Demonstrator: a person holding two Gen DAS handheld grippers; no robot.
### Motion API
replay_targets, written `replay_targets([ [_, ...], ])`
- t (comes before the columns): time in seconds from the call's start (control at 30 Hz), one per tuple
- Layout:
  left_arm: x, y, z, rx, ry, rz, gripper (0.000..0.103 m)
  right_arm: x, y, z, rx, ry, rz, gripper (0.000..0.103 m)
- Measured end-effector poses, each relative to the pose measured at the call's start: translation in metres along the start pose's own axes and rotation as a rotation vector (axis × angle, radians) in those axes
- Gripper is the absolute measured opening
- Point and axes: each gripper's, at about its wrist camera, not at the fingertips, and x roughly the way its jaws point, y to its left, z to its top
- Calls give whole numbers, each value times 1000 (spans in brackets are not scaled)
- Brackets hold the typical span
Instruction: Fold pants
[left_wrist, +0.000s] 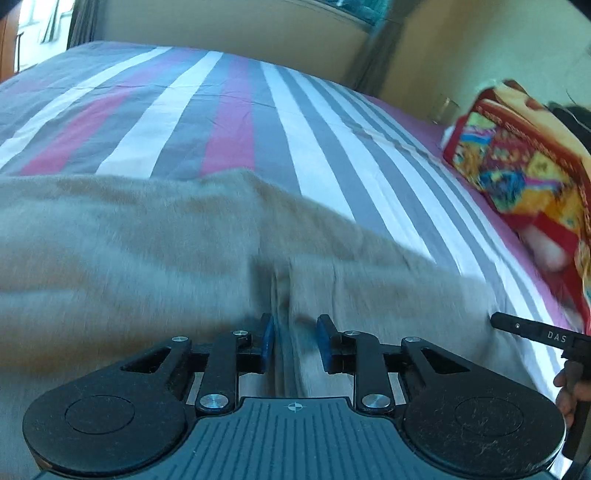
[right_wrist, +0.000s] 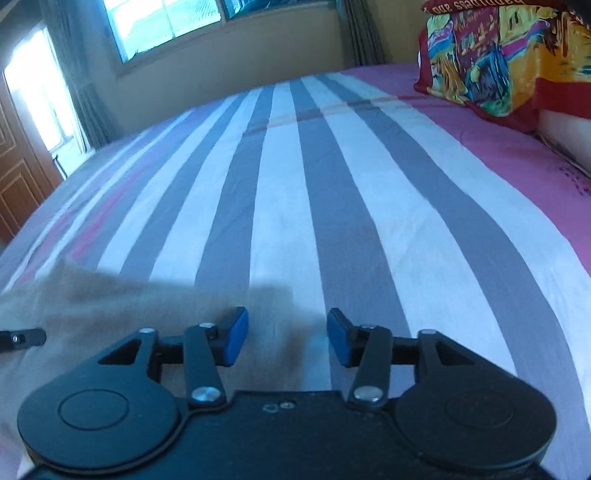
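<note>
Beige-grey pants (left_wrist: 129, 251) lie spread on the striped bedsheet (left_wrist: 207, 110), blurred by motion. My left gripper (left_wrist: 295, 341) is open, its blue pads on either side of a fold ridge in the pants without pinching it. In the right wrist view, the pants' edge (right_wrist: 110, 299) lies at the lower left on the striped bedsheet (right_wrist: 332, 184). My right gripper (right_wrist: 286, 336) is open over the pants' corner and the sheet, holding nothing. The right gripper's finger (left_wrist: 532, 328) shows at the right edge of the left wrist view.
A colourful red-and-yellow pillow (left_wrist: 524, 173) lies on the bed's right side, also in the right wrist view (right_wrist: 498, 51). A window (right_wrist: 166, 26) and curtains stand beyond the bed. A wooden door (right_wrist: 18, 166) is at the left.
</note>
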Motion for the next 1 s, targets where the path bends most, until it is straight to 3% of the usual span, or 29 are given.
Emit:
replay_targets([
  [0.2,-30,0,-30,9,-18,5,27,-33,14,-44,-88,13,-40,56],
  [0.4,-48,-4,-46,35,-22,21,27,-57,24,-63,-104,18,-86,56],
  [0.7,-67,-11,-46,41,-47,22,27,-66,25,-64,-103,23,-88,56],
  [0.83,-61,-15,-58,91,-34,32,30,-85,28,-68,-119,-40,-73,58],
  [0.9,-58,-9,-57,47,-28,24,31,-68,24,-76,-120,19,-72,59],
  [1.0,-67,-11,-45,64,-70,22,31,-66,19,-69,-91,30,-55,56],
])
